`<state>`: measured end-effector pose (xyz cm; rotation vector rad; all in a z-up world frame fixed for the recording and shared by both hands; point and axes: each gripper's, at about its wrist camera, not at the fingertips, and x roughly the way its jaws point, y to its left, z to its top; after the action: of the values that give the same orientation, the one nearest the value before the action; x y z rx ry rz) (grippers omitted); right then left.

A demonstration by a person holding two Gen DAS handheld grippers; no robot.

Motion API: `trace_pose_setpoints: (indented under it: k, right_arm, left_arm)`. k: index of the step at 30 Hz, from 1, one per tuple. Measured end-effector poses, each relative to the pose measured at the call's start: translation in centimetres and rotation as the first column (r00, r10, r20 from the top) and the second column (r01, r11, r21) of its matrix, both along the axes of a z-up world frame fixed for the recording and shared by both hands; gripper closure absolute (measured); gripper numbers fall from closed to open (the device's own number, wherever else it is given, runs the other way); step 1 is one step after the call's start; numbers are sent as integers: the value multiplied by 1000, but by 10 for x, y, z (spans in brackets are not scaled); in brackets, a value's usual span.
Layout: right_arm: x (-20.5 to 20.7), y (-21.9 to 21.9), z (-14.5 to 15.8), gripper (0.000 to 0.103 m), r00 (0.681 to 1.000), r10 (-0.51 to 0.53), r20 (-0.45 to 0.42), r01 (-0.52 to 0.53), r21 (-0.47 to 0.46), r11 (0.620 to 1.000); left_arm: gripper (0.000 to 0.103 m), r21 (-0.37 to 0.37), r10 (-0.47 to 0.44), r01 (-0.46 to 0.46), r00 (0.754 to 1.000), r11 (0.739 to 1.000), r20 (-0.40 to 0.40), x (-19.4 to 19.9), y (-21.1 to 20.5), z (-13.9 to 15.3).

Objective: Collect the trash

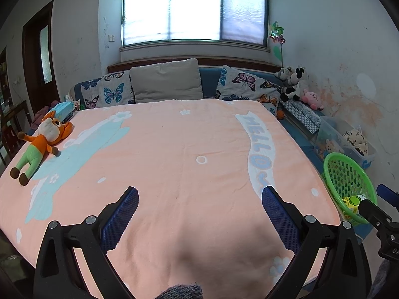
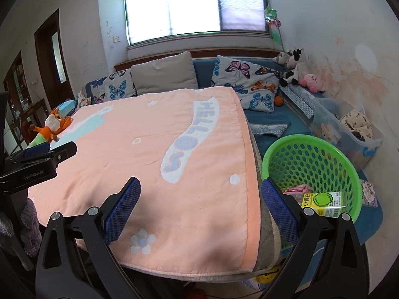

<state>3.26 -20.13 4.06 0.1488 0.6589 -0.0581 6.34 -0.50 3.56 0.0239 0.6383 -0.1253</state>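
Observation:
A green plastic basket (image 2: 311,149) stands on the blue mat right of the bed; it also shows in the left wrist view (image 1: 349,174). Inside it lie a yellow-green drink carton (image 2: 321,201) and a pink wrapper (image 2: 298,188). My left gripper (image 1: 199,199) is open and empty over the near end of the peach blanket (image 1: 174,149). My right gripper (image 2: 200,194) is open and empty above the blanket's right edge, just left of the basket. The left gripper's body also shows in the right wrist view (image 2: 37,159).
An orange plush dog (image 1: 40,144) lies at the blanket's left edge. Pillows (image 1: 165,81) and plush toys (image 1: 296,84) line the headboard. A clear storage bin (image 2: 349,129) stands by the right wall behind the basket. A flat printed packet (image 2: 369,190) lies right of the basket.

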Motion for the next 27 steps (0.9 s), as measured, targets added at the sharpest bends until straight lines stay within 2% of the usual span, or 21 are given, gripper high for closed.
trace_pose_setpoints:
  k: [27]
  right_arm:
    - [3, 4, 0, 6, 1000, 18, -3, -18, 7, 1000]
  left_arm:
    - [7, 2, 16, -16, 1000, 1000, -5, 4, 8, -5]
